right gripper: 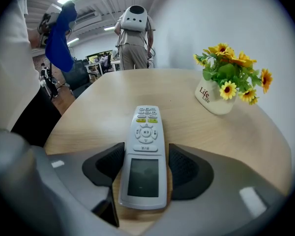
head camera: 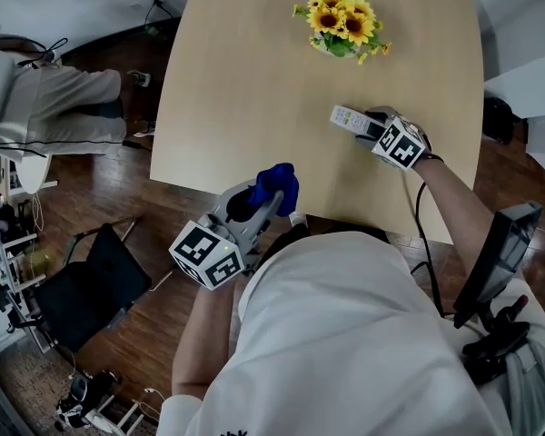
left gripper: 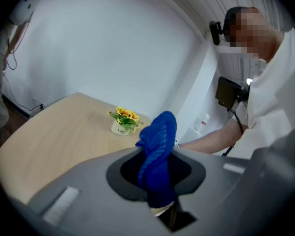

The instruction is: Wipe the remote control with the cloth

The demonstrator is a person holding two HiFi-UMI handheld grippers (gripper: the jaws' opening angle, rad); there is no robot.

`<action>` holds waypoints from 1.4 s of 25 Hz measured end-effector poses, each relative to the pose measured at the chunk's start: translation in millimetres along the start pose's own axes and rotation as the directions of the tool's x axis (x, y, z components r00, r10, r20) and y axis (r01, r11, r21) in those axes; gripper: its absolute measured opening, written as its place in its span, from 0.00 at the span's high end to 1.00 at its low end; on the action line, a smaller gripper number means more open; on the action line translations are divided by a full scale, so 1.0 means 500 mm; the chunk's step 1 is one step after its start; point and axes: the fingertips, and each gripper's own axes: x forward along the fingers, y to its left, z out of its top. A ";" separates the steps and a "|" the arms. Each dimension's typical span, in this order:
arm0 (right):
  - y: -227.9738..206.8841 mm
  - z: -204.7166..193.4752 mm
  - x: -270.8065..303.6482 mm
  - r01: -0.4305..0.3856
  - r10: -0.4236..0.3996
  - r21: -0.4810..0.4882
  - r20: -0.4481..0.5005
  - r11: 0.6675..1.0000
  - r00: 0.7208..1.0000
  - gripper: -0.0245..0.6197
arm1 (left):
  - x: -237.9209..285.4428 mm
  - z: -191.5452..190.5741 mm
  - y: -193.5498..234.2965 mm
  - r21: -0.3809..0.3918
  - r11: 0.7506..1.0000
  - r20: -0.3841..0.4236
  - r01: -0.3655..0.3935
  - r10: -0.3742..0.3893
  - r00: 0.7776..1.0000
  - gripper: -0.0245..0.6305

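The white remote control (head camera: 349, 118) lies flat on the wooden table (head camera: 245, 89), buttons up, at the right side. My right gripper (head camera: 374, 127) straddles its screen end. In the right gripper view the remote (right gripper: 145, 151) sits between the two dark pads (right gripper: 187, 171) with a sliver of table showing beside the right pad, so the jaws stand open around it. My left gripper (head camera: 271, 198) hovers over the table's near edge, shut on a blue cloth (head camera: 277, 183). The cloth (left gripper: 157, 151) sticks up in a bunch from between the jaws in the left gripper view.
A small white pot of yellow flowers (head camera: 343, 25) stands at the far middle of the table, beyond the remote. A black chair (head camera: 95, 289) is on the floor at the left. A person (right gripper: 133, 38) stands beyond the table's far end.
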 end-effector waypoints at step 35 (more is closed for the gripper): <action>0.580 -0.138 -0.414 0.406 -0.485 0.654 -0.067 0.639 0.872 0.47 | -0.113 -0.190 -0.192 0.052 0.844 -0.121 0.533 -0.525 0.843 0.83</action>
